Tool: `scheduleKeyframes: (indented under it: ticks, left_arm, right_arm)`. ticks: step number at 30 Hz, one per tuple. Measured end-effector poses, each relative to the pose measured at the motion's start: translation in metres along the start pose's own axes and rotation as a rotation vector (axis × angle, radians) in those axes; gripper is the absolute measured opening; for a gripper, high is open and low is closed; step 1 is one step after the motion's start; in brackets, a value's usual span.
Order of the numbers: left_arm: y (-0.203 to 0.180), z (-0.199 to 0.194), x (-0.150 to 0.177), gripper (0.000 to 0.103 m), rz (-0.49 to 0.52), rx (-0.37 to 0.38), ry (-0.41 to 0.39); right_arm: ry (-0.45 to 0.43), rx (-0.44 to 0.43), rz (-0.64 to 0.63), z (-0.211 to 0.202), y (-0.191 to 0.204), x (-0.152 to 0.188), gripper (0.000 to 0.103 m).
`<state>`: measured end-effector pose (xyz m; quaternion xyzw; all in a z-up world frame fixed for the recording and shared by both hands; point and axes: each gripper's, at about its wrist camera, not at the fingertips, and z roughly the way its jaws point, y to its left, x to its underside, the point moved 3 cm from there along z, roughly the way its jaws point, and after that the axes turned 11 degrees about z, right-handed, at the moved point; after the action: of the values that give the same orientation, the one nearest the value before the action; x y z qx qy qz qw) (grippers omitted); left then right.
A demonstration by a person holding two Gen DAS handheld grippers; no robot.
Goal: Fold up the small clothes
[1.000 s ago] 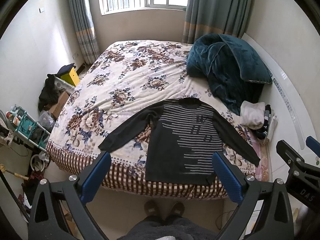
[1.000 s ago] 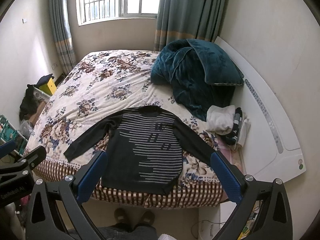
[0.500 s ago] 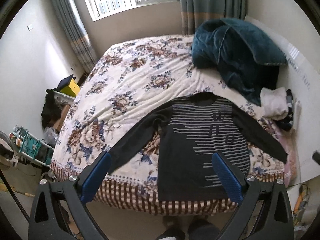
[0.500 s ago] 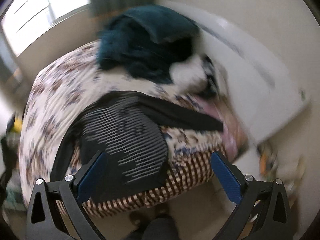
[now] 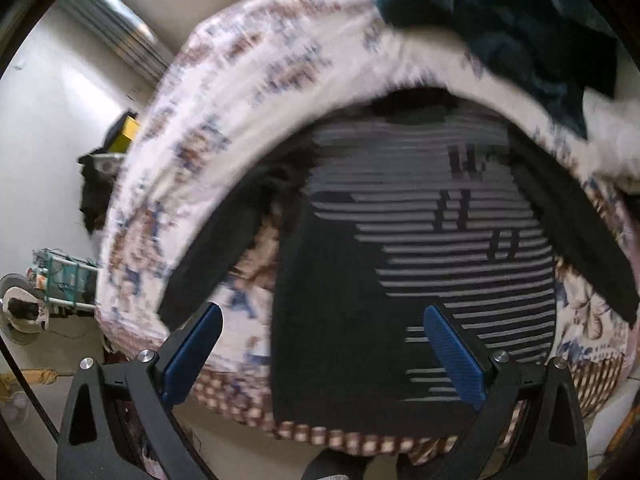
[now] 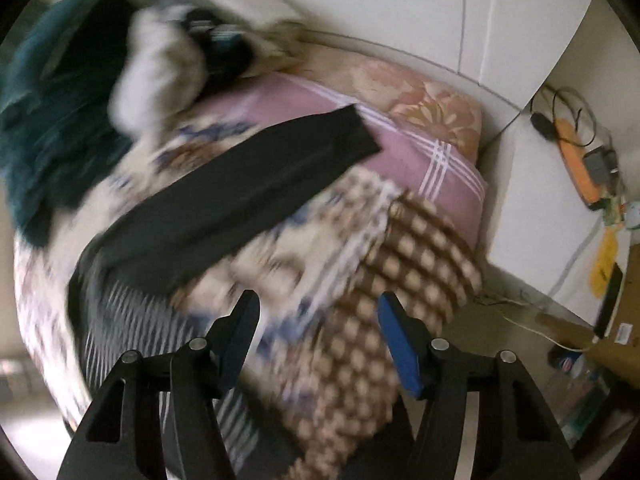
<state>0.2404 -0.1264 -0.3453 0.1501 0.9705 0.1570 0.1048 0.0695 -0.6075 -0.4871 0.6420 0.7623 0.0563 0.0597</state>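
Observation:
A dark long-sleeved sweater with grey stripes lies flat, front up, at the near edge of the floral bed, both sleeves spread out. My left gripper is open and empty, above the sweater's lower left part. In the right wrist view the sweater's right sleeve runs diagonally across the bed's corner to its cuff. My right gripper is open and empty, hovering near the bed's edge below that sleeve. Both views are blurred by motion.
A teal blanket is heaped at the bed's far right, with white and dark clothes beside it. A pink pillow lies at the bed corner. Cables and an orange power strip lie on the floor at the right.
Both grippers have moved down and closer to the bed. The right gripper has swung right toward the sweater's right sleeve and bed corner and its fingers have narrowed. The sweater has not moved.

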Motion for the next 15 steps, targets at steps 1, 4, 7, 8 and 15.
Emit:
scheduleKeyframes:
  ticks: [1,4,7,8,15]
  left_arm:
    - [-0.014,0.016,-0.003,0.103,0.016,0.009,0.026]
    - [-0.072,0.072,-0.002,0.103,0.081,0.022,0.031]
    - [-0.141,0.119,0.019,0.103,0.216,0.097,0.057]
    - [-0.166,0.131,0.029,0.103,0.276,0.142,0.097]
    - [-0.283,0.114,0.117,0.103,0.554,0.328,0.101]
  right_arm:
    - [0.008,-0.003,0.04,0.028,-0.005,-0.021,0.064]
    - [0.017,0.003,0.121,0.09,-0.01,-0.062,0.064]
    - [0.012,0.048,0.184,0.147,-0.017,-0.092,0.064]
    - [0.016,0.047,0.213,0.167,-0.021,-0.1,0.064]
    - [-0.132,-0.074,0.304,0.191,-0.013,-0.113,0.057]
